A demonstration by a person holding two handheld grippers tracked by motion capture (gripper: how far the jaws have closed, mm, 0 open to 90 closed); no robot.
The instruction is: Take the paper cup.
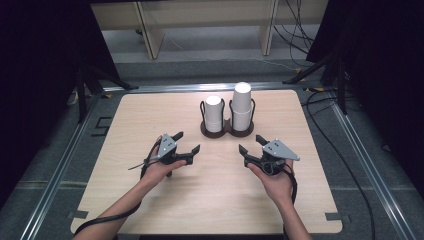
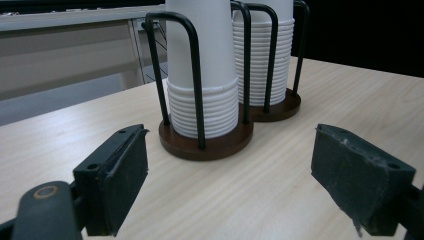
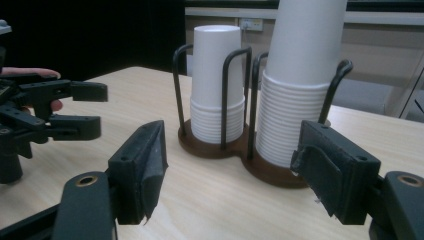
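Observation:
Two stacks of white paper cups stand upside down in a dark wire holder with two round brown bases, at the table's far middle. The left stack is shorter; the right stack is taller. My left gripper is open, front-left of the holder, and holds nothing. My right gripper is open too, front-right of it, empty. In the left gripper view the shorter stack is nearest, between the jaws. In the right gripper view the taller stack is nearest, with the left gripper at the far left.
The light wooden table has rounded corners and a metal frame around it. Pale shelving stands beyond the far edge, and cables trail on the floor at the right. Dark curtains hang on both sides.

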